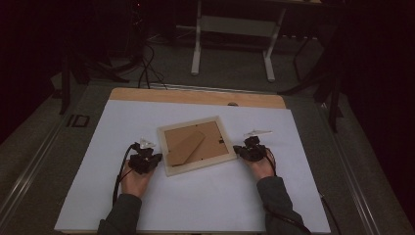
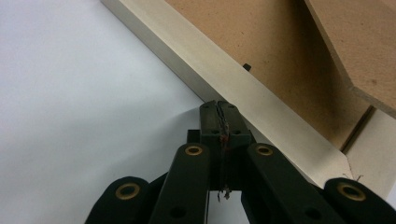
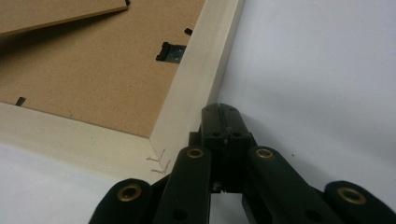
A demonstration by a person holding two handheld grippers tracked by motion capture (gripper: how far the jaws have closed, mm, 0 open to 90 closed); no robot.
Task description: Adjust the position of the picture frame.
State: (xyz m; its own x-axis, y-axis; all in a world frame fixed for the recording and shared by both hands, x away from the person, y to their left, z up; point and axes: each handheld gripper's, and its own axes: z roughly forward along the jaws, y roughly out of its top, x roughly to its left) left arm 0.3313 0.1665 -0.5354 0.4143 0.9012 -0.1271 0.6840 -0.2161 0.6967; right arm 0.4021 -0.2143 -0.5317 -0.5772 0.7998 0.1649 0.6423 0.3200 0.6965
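Note:
A pale wooden picture frame (image 1: 170,168) lies face down in the middle of the white sheet (image 1: 195,205), its brown backing board (image 1: 213,134) and folded stand (image 1: 185,148) facing up. My left gripper (image 1: 152,159) is shut, its tips pressed against the frame's left edge (image 2: 187,60). My right gripper (image 1: 238,150) is shut too, its tips against the frame's right edge (image 3: 205,70) near the lower corner. Close up, the left gripper (image 2: 219,105) and the right gripper (image 3: 219,108) each hold nothing between the jaws. A small metal clip (image 3: 170,51) sits on the backing.
The white sheet covers a wooden table (image 1: 195,95). Beyond it stand the white legs of another table (image 1: 196,44) on a grey floor, with dark cables (image 1: 144,63) at the left. A person's hands and grey sleeves come in from the bottom.

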